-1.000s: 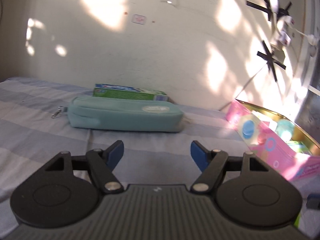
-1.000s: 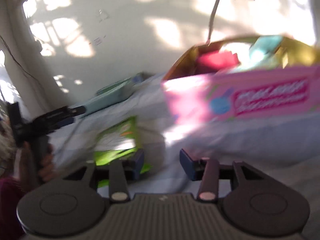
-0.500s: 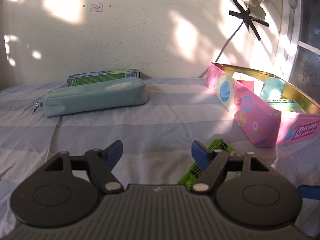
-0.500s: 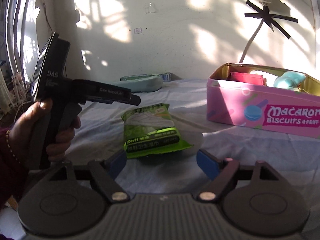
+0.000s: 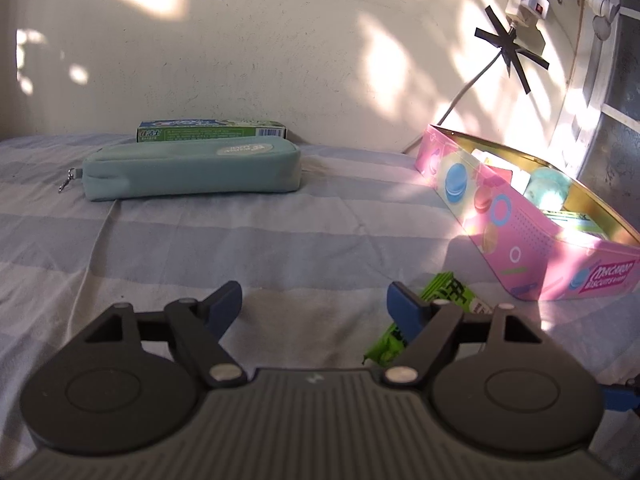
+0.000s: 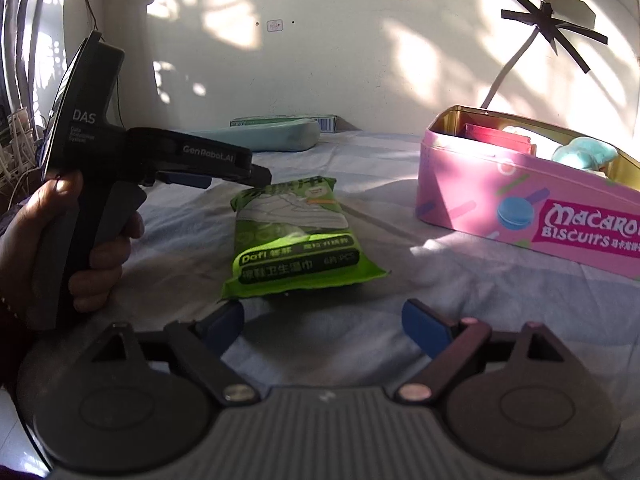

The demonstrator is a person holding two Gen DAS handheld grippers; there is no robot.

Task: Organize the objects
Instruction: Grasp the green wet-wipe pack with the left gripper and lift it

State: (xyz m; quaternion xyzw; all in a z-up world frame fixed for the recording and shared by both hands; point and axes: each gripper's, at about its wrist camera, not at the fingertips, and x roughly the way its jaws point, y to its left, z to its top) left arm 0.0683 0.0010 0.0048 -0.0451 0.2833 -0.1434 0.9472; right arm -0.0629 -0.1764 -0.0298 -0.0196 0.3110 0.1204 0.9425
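both the right gripper (image 6: 322,320) and left gripper (image 5: 314,304), jaws just widened, gape empty above the striped sheet (image 5: 240,248), the green wet-wipes pack (image 6: 296,236) lying just ahead, the pink macaron biscuit tin (image 6: 520,204) beyond, a teal pencil case (image 5: 192,168) farthest

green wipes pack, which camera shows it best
The right wrist view: the whole green wipes pack lies flat in sunlight, label readable. The left wrist view shows only a strip of it behind the tongs' finger.
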